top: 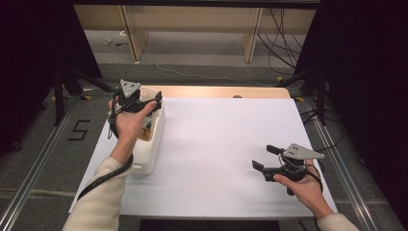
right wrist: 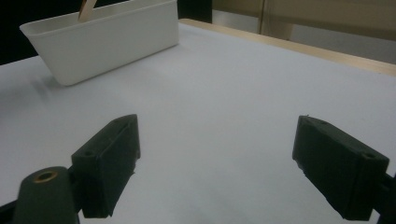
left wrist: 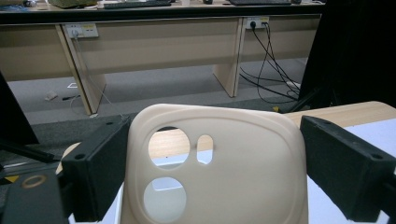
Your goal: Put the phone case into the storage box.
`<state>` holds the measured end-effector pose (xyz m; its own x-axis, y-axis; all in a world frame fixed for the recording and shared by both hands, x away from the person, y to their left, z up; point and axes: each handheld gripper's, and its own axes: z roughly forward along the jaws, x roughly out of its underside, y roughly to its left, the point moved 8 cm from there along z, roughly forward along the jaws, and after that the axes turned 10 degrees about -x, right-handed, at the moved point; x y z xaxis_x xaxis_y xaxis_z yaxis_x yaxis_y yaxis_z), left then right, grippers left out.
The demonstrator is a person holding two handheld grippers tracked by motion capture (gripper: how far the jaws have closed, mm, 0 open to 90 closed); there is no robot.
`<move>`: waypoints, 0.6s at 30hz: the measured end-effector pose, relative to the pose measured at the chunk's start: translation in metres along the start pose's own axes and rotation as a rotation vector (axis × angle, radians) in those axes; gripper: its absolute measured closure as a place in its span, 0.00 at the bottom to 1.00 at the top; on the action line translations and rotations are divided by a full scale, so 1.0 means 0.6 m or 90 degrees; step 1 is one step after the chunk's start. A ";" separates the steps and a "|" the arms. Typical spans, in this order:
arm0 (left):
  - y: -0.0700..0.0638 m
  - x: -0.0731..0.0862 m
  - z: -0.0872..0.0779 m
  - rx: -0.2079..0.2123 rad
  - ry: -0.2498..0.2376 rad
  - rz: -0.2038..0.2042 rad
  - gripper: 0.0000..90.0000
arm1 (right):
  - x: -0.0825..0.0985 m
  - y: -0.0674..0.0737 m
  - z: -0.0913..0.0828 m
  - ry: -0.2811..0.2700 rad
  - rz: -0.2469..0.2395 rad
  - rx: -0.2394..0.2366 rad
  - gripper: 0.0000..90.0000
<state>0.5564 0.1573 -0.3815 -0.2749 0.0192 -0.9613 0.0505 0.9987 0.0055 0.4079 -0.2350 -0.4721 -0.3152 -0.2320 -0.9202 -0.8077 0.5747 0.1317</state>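
Cream, smooth phone case (left wrist: 219,172) with rounded cutouts sits between the left gripper (left wrist: 215,177)'s jaws over a white bin (top: 149,144) — right gripper (top: 267,158) spread, empty.

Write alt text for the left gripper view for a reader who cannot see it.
A cream phone case with round camera cutouts stands upright between the left tool's two black jaws, which sit close on either side of it. Behind it lie a wooden table edge, grey floor, desk legs and black cables plugged into a wall socket.
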 end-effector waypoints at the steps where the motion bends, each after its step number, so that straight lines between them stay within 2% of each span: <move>1: 0.001 0.000 0.001 -0.001 -0.001 0.000 0.13 | 0.000 0.000 0.000 0.000 0.000 0.000 0.18; 18: 0.011 0.005 0.013 -0.016 0.003 -0.001 0.13 | 0.001 -0.001 0.000 0.002 0.002 0.000 0.18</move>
<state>0.5634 0.1635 -0.3864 -0.2797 0.0177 -0.9599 0.0253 0.9996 0.0110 0.4080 -0.2352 -0.4728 -0.3187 -0.2324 -0.9189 -0.8070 0.5750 0.1344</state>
